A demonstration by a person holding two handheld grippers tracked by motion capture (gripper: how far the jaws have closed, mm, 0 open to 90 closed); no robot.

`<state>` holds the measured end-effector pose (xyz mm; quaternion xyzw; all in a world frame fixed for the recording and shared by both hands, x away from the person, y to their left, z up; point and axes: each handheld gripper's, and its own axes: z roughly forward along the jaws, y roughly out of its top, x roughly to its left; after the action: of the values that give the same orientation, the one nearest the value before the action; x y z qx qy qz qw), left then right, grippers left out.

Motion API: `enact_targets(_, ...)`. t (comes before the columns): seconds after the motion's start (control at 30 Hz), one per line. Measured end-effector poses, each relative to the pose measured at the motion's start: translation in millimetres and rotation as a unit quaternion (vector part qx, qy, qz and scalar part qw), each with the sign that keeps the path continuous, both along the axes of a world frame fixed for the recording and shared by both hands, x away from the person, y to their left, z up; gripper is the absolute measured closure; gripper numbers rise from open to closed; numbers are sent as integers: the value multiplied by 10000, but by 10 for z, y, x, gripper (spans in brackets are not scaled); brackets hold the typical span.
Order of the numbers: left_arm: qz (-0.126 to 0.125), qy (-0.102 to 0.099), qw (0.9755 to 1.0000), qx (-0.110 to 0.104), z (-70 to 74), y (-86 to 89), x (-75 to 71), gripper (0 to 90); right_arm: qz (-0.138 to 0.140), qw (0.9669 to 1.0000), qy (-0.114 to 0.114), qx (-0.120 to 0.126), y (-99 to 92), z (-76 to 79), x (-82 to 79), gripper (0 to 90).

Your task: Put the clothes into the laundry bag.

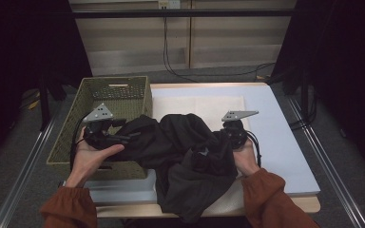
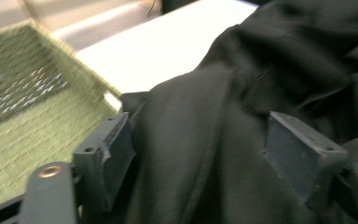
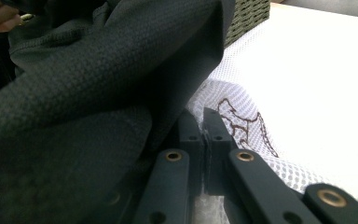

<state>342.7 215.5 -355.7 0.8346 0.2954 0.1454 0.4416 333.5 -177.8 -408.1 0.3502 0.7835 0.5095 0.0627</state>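
A black garment (image 1: 185, 147) lies crumpled across the middle of the table, one end hanging over the front edge. My left gripper (image 1: 123, 137) is at the garment's left end, over the green basket's right wall. Its jaws stand wide apart, with a fold of the black cloth (image 2: 223, 140) loose between them. My right gripper (image 1: 222, 137) sits at the garment's right side. In the right gripper view its jaws (image 3: 201, 119) are pressed together on an edge of the white mesh bag (image 3: 247, 121), and the black cloth (image 3: 74, 93) drapes against the left jaw.
A green woven basket (image 1: 119, 85) stands at the table's left, partly over its edge. The white mesh bag (image 1: 199, 104) lies flat under the garment on the white tabletop (image 1: 275, 142). Shelving and cables are behind the table, and dark curtains hang at both sides.
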Motion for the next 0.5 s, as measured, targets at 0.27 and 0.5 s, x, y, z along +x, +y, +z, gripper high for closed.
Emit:
enact_targets(0.27, -182, 458, 9988, -33, -150, -102, 220, 211, 10, 10000, 19, 1, -1, -3, 6, 893)
enact_targets(0.5, -298, 703, 9971, 65, -234, -162, 298, 277, 24, 10000, 14, -12, 0, 0, 5, 893)
